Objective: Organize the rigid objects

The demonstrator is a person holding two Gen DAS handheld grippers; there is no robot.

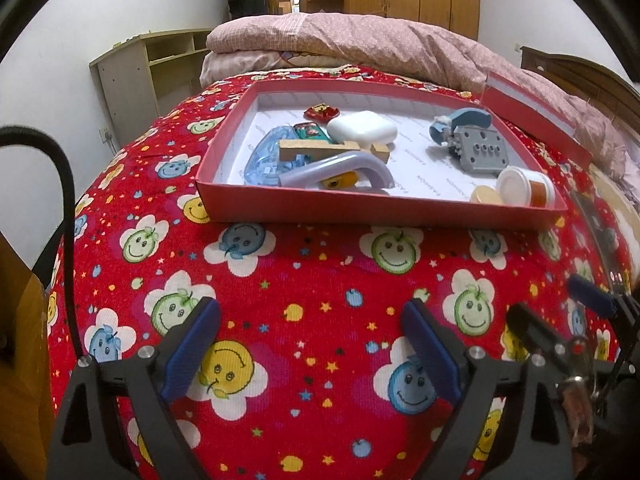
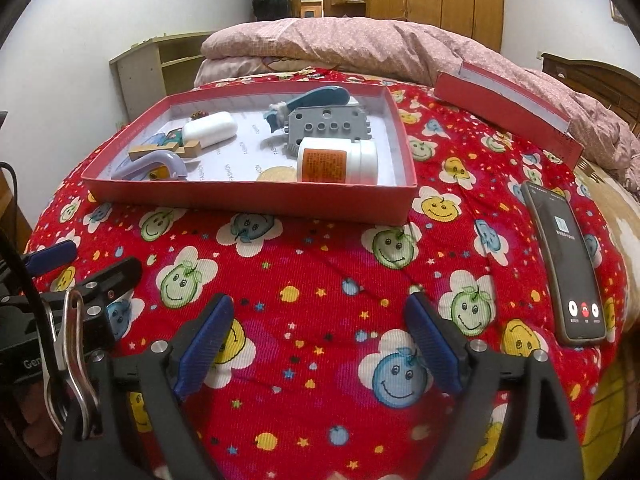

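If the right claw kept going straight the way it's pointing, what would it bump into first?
Probably just the red smiley bedspread. The right claw is open, empty and tilted down toward bare cloth. The red box lies further ahead, so it would likely hit cloth first, though depth is hard to judge.

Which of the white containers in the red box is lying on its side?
The white pill bottle with the orange label, near the box's front corner; the white rounded case lies flat.

A bed [image 2: 312, 280] with a red smiley-print cover carries a red tray [image 2: 256, 200], its lid [image 2: 508, 116], a phone [image 2: 568, 264] and folded quilt [image 2: 360, 44].
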